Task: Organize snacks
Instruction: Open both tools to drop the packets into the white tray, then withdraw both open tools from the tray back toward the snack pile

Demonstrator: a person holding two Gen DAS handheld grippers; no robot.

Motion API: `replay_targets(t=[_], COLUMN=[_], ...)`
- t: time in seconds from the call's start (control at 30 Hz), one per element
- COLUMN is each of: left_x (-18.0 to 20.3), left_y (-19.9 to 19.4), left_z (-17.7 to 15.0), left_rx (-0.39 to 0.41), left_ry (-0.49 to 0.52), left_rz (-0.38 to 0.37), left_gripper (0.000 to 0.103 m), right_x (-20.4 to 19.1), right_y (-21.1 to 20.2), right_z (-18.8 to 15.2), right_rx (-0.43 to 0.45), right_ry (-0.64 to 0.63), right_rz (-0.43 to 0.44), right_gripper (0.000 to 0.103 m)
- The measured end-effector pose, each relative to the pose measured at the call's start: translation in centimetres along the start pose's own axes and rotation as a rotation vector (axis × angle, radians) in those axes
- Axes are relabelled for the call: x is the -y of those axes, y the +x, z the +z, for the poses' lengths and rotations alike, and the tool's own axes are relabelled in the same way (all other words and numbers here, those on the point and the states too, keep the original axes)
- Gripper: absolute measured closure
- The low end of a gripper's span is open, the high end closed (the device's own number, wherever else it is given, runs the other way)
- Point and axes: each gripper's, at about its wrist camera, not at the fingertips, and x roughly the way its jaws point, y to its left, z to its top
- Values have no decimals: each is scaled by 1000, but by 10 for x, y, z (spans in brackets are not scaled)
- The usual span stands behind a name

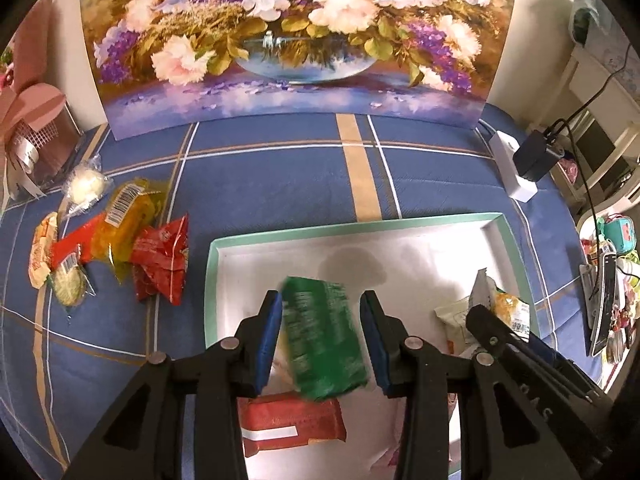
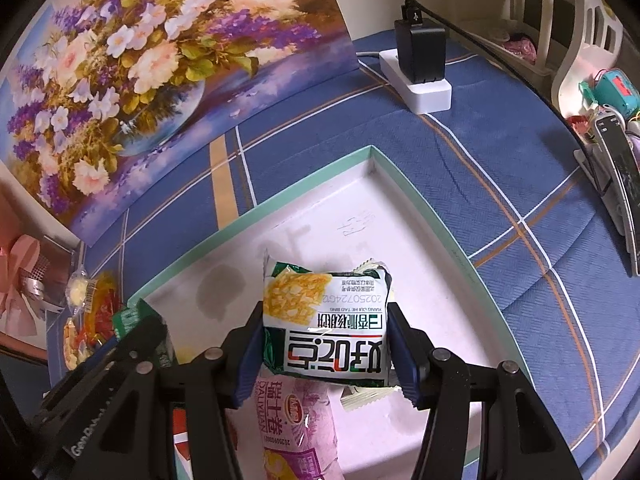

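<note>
A white tray with a teal rim [image 1: 360, 227] [image 2: 404, 184] lies on the blue checked cloth. My left gripper [image 1: 320, 312] is open over the tray; a green snack packet [image 1: 324, 340], blurred, sits between its fingers, touching the left pad only. A red packet [image 1: 292, 424] lies below it in the tray. My right gripper [image 2: 326, 328] has its pads against both sides of a white-and-green snack packet [image 2: 326, 328], above a pink packet [image 2: 296, 428]. That packet and the right gripper also show in the left wrist view [image 1: 500, 304].
Several loose snacks lie left of the tray: red [image 1: 160, 264], yellow [image 1: 124, 220], a round white one [image 1: 84, 186]. A flower painting [image 1: 288, 40] stands behind. A white power strip with a black charger [image 2: 420, 76] sits at the back right. A pink bowed box [image 1: 36, 136] is far left.
</note>
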Motion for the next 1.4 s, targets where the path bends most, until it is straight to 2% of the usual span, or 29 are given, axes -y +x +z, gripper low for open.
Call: replay_targets(t=[0.23,0.37,0.47,0.63,0.7,0.83,0.87,1.03,1.13,1.4], left_x=[-9,-23,-38,-53,-58,-68,-71,-84,-94,-127], left_y=[-6,-2,1,3,4,4,4,-4,-8,-14], left_z=[3,3,2,0,0,-2,-3,-5,-5,-11], left_rx=[0,-11,-17,-14,-14,-8,-5,44,58,52], left_ry=[-20,-66,-113,-154,-169,-199,-201,-208,-225,-287], left_rz=[29,79,106,151,167,191,195,231,248,263], left_gripper=[59,42,40,30,21,14,10,9,0,0], right_x=[-2,-7,-13,-26,-31,-40,-42,-49,-53,-67], right_y=[-1,-2,-3,-7,-8,-10,-10,-10,-10,-10], right_z=[0,0,0,-2,-4,-6,-7,-10,-12,-21], right_rx=[1,5,12,38,44,56,60,56,55,43], right_ry=[-14,-32,-58,-112,-127,-162,-168,-180,-193,-233], right_rz=[1,11,30,40,48,61,64,84,82,97], right_gripper=[43,41,31,21,18,1,0,0,0,0])
